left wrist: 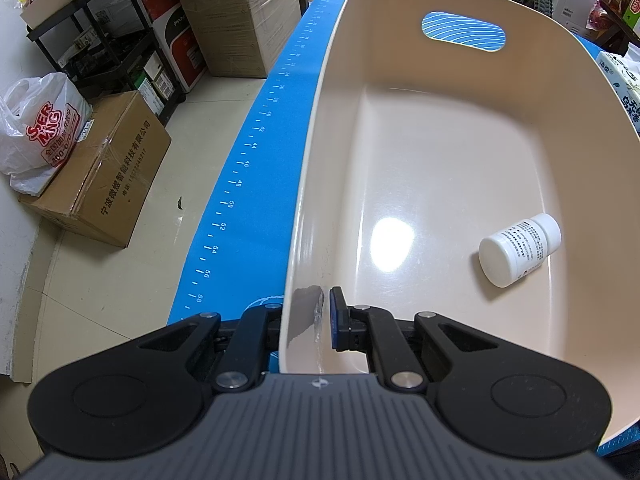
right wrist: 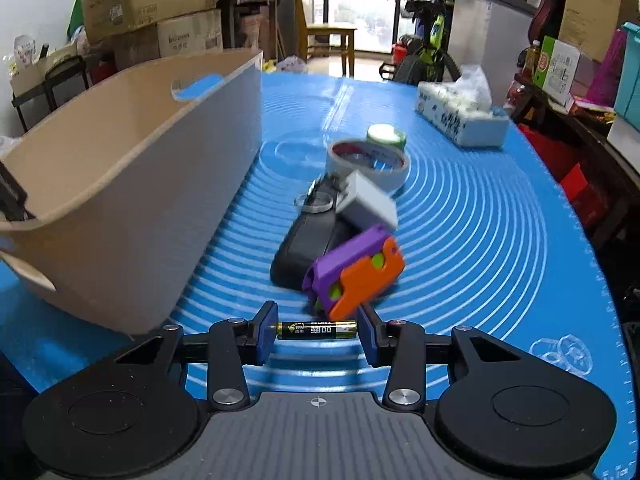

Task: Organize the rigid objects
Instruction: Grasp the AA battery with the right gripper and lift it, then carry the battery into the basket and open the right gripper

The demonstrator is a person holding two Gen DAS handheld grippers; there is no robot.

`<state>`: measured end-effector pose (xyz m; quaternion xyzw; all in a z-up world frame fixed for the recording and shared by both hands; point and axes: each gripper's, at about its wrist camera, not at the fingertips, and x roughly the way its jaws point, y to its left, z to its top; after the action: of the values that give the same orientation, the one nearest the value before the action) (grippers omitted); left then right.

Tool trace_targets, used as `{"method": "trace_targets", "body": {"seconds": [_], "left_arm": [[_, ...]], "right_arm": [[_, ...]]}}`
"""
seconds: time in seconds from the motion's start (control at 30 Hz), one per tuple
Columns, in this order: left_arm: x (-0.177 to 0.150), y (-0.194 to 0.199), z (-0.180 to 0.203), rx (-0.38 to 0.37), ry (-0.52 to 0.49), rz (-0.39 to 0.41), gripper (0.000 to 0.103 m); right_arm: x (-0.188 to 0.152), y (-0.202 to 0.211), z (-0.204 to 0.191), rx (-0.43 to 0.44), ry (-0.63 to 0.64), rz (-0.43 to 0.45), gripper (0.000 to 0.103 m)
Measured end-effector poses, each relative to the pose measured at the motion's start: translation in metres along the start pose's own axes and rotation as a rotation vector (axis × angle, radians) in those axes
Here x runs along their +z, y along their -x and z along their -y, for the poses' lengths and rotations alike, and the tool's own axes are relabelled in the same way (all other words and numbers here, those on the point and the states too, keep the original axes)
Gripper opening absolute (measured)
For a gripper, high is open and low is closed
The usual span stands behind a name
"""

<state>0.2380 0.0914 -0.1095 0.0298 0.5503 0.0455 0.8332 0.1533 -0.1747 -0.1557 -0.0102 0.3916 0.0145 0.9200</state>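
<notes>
Bottle (left wrist: 520, 249) lies in the bin (left wrist: 320, 128). Left fingers (left wrist: 325, 322) pinch the bin's wall. Right fingers (right wrist: 318, 330) clasp a battery (right wrist: 316, 329) beside the bin; toy (right wrist: 354, 272), tape (right wrist: 368, 162) wait.

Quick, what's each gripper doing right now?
Left gripper: shut on the beige bin's wall.
Right gripper: shut on the battery, gripped end to end.

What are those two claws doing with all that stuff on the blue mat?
A person is tidying small things into the beige tub. The left claw is pinched shut on the tub's rim. The right claw grips a battery end to end. One white bottle already lies inside. A purple-and-orange toy, a white charger and a tape roll wait on the mat.
</notes>
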Motion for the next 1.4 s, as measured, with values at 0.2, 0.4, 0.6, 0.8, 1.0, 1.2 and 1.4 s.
{"method": "trace_targets", "body": {"seconds": [0.2, 0.4, 0.6, 0.8, 1.0, 1.2, 1.4], "left_arm": [[0.0, 0.0, 0.0, 0.001, -0.001, 0.0, 0.012], [0.0, 0.0, 0.0, 0.001, -0.001, 0.0, 0.012], [0.0, 0.0, 0.0, 0.001, -0.001, -0.001, 0.012], [0.0, -0.001, 0.001, -0.001, -0.002, -0.001, 0.012], [0.0, -0.001, 0.001, -0.001, -0.001, -0.001, 0.012], [0.0, -0.001, 0.001, 0.0, -0.001, -0.001, 0.012], [0.0, -0.001, 0.001, -0.001, -0.001, -0.001, 0.012]], "right_arm": [[0.032, 0.022, 0.001, 0.015, -0.004, 0.088, 0.05], [0.076, 0.028, -0.013, 0.04, 0.014, 0.18, 0.05], [0.111, 0.019, -0.04, 0.075, 0.057, 0.237, 0.05], [0.13, 0.005, -0.066, 0.11, 0.117, 0.223, 0.05], [0.133, -0.01, -0.096, 0.134, 0.222, 0.161, 0.05], [0.126, -0.028, -0.121, 0.144, 0.328, 0.043, 0.05], [0.112, -0.042, -0.135, 0.13, 0.41, -0.054, 0.05]]}}
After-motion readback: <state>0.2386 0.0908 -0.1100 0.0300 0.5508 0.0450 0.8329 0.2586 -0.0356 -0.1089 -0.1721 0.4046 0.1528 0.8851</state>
